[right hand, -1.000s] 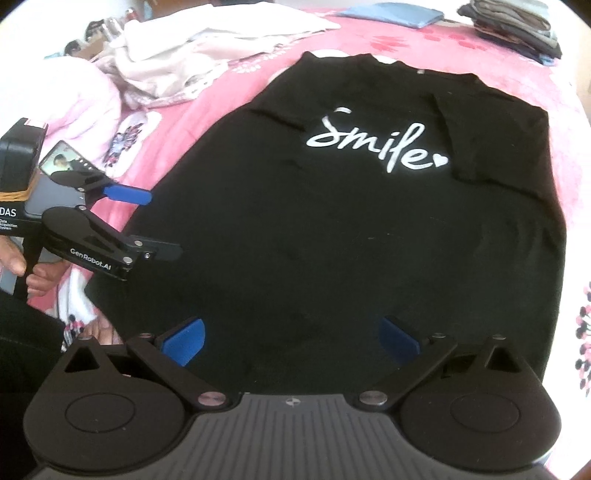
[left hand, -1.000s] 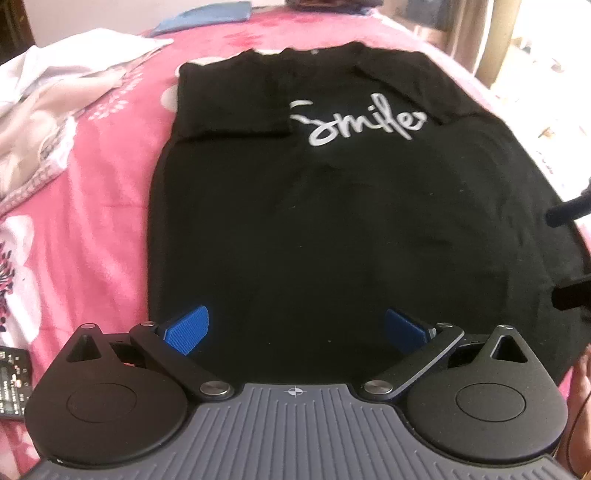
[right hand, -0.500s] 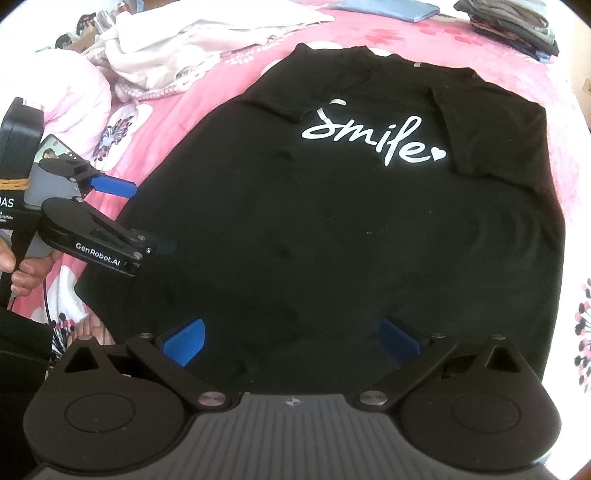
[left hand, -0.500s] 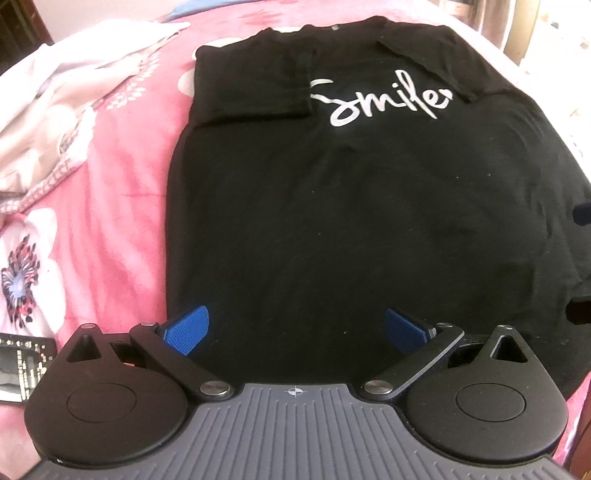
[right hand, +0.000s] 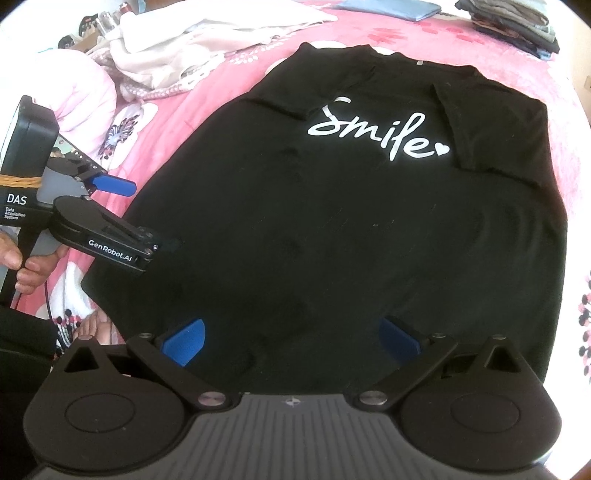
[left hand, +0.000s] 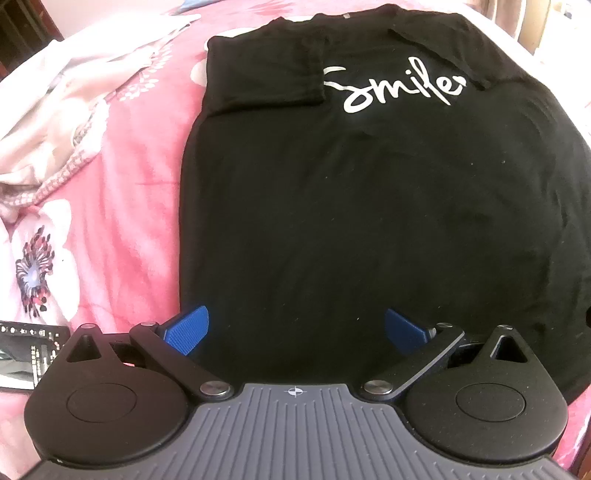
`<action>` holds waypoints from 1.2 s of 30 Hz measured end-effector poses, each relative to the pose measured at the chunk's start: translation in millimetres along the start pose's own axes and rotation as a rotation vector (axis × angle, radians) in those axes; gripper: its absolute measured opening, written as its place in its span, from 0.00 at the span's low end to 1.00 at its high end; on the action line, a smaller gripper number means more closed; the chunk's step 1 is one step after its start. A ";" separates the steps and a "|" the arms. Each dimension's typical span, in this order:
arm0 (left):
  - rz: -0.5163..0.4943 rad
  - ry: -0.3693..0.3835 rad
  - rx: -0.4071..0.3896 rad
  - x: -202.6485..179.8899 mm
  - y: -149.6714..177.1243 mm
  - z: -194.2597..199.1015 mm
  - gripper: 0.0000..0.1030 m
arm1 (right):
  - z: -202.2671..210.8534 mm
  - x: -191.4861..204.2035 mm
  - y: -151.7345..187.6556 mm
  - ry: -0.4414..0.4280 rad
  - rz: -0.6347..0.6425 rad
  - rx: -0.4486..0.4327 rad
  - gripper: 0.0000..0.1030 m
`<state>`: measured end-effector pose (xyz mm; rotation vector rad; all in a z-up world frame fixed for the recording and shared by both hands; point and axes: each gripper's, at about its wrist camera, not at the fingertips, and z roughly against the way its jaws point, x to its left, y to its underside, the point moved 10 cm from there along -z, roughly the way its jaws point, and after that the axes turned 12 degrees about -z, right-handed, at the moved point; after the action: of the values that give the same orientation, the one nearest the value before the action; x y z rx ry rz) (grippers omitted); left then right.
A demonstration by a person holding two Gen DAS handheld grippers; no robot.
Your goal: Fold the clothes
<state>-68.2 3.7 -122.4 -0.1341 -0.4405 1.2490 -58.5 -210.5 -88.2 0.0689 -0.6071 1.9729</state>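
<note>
- The black T-shirt (left hand: pixel 369 206) lies flat on the bed (left hand: pixel 122 229), front side up, with both short sleeves folded in over its chest.
- The left claw (left hand: pixel 297 330) is wide open and holds nothing. It hangs over the bottom hem of the shirt, near the shirt's left corner. Its left blue fingertip (left hand: pixel 188 328) sits right by the shirt's side edge.
- The right claw (right hand: pixel 291 338) is wide open too, with nothing in it. It hangs over the bottom hem, more toward the right side of the shirt.
- In the right wrist view the left claw (right hand: pixel 151 218) pokes in from the left edge, and a hand (right hand: pixel 26 266) grips its handle. One of its tips lies over the shirt's edge. I cannot tell if it touches the cloth.
- The bed has a pink cover with big pale flowers.
- A crumpled white cloth (right hand: pixel 207 48) lies near the far left corner of the bed. A blue cloth (right hand: pixel 388 7) and a stack of folded clothes (right hand: pixel 513 22) lie along the far edge.
- A small dark card with tiny print (left hand: pixel 26 350) lies on the bed by the near left edge. Its print is too small to read.
- The shirt says "Smile" in white letters with a little heart after it.
- The left claw's body says "GenRobot.AI" and "DAS Data Acquisition System".
</note>
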 end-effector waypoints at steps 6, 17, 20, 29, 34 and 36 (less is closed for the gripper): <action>-0.002 -0.021 0.013 3.1 3.4 0.2 1.00 | 1.5 0.3 3.5 -0.003 -0.002 0.002 1.00; -0.021 -0.061 0.024 4.6 8.8 0.3 1.00 | 3.8 2.9 7.1 -0.003 0.004 0.002 1.00; -0.023 -0.066 0.026 4.2 11.1 -0.6 1.00 | 4.3 2.8 8.2 -0.002 0.005 0.002 1.00; -0.029 -0.080 0.030 3.3 15.5 -1.3 1.00 | 6.3 6.5 12.1 0.006 0.015 0.000 1.00; -0.031 -0.083 0.033 4.0 16.4 -1.7 1.00 | 6.8 8.7 14.6 0.013 0.025 0.000 1.00; -0.031 -0.085 0.035 4.4 16.8 -2.1 1.00 | 6.7 8.8 15.1 0.014 0.027 0.001 1.00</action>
<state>-81.1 13.5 -128.8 -0.0439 -0.4920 1.2342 -77.0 -211.5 -85.4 0.0474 -0.6009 1.9979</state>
